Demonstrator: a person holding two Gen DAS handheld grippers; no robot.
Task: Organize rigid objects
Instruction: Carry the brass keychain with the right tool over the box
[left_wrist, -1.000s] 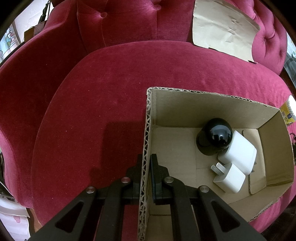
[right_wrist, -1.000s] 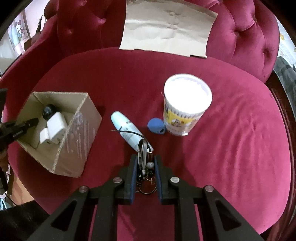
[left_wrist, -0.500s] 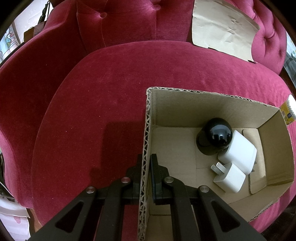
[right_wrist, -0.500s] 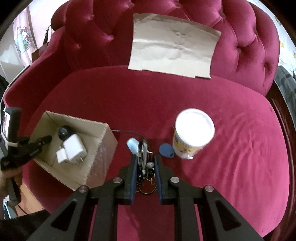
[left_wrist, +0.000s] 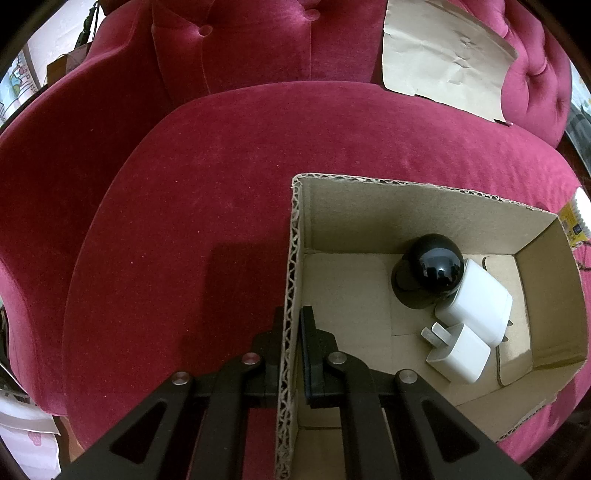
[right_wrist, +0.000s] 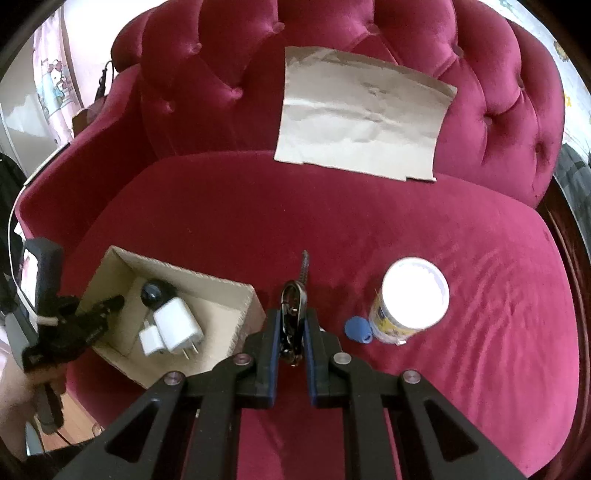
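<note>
Left tongs (left_wrist: 293, 325) pinch cardboard box (left_wrist: 291, 258) wall.

One cardboard box (left_wrist: 417, 214) sits on the red sofa, holding three things: one black ball-shaped camera (left_wrist: 432, 273) and two white chargers, one large (left_wrist: 476, 302) and one small (left_wrist: 460, 352); beside the box lie one bunch of keys (right_wrist: 292, 317), one blue tag (right_wrist: 357, 329) and one tub (right_wrist: 412, 299); behind it, one sheet of cardboard (right_wrist: 364, 114)
</note>
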